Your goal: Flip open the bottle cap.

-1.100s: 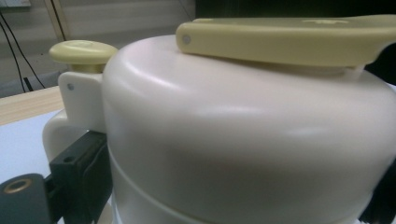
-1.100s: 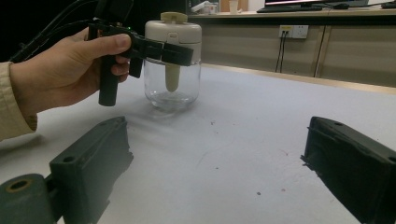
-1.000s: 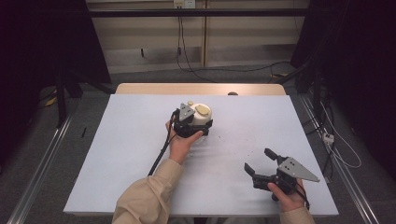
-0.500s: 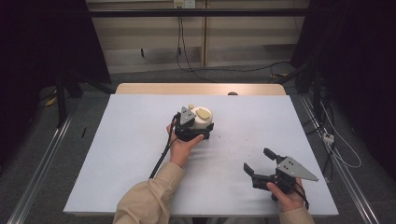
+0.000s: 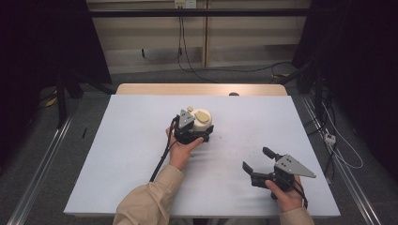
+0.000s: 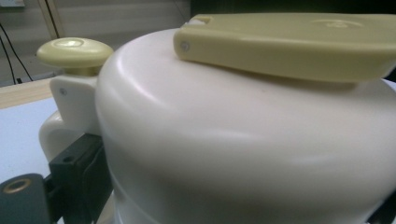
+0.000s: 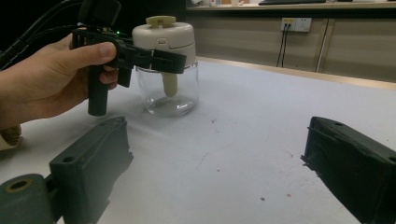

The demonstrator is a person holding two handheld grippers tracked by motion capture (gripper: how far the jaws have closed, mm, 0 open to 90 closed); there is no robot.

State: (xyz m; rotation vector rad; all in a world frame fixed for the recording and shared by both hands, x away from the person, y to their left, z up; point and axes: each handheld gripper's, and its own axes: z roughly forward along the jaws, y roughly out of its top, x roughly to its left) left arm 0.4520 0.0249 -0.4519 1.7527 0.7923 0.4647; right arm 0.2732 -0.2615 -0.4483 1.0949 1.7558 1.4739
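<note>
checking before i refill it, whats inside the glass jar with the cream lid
Through the clear glass jar, only a cream stem hangs down from the lid; the jar looks otherwise empty. The left hand-held gripper, jaws round it below the lid, covers a band there.

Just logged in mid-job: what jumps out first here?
A glass jar with a cream lid stands mid-table, the left tongs closed around it just under the lid. The right tongs sit open near the table's front right corner, holding nothing.
</note>
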